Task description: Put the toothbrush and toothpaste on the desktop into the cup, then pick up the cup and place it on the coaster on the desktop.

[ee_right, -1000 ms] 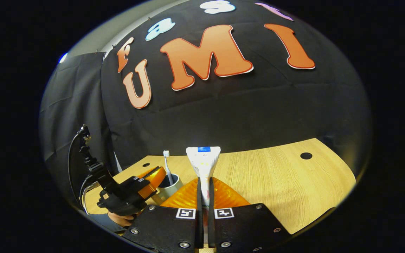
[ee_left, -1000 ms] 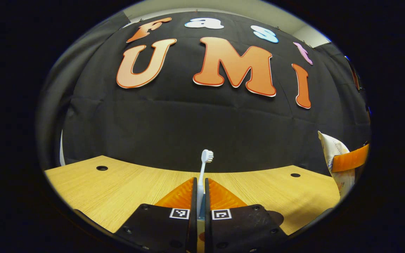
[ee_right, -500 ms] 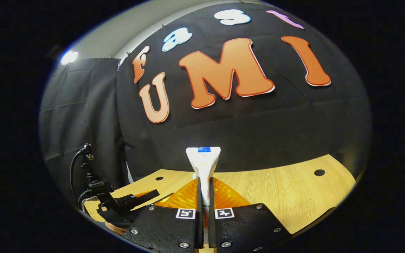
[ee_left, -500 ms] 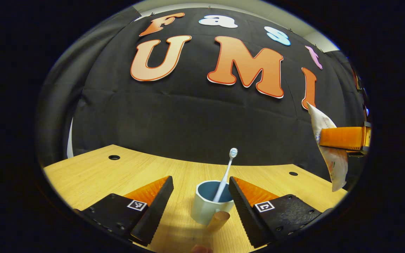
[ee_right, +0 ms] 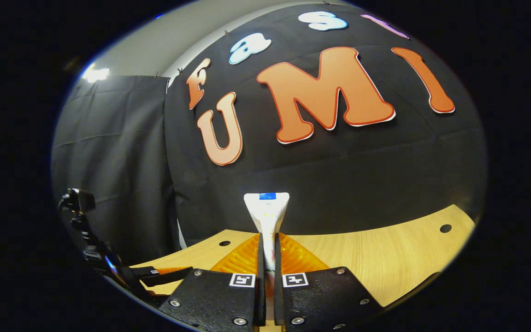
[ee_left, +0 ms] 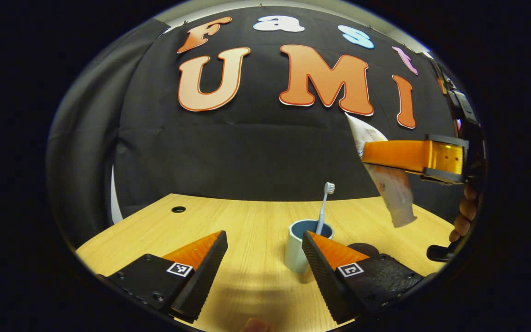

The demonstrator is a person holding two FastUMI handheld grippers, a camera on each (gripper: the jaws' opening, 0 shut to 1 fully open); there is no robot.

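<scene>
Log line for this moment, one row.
toothbrush: in cup | left tongs: open | right tongs: shut on toothpaste, held aloft | coaster: bare

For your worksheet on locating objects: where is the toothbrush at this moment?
In the left gripper view the toothbrush stands bristles up in the cup on the desktop, just beyond the open left gripper.

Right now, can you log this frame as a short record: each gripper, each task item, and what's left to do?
left gripper: open, holding nothing
right gripper: shut on toothpaste tube, held in the air
toothbrush: standing in cup, head up
cup: upright on desktop
coaster: dark disc beside cup, bare
remaining: toothpaste into cup, cup onto coaster
</scene>
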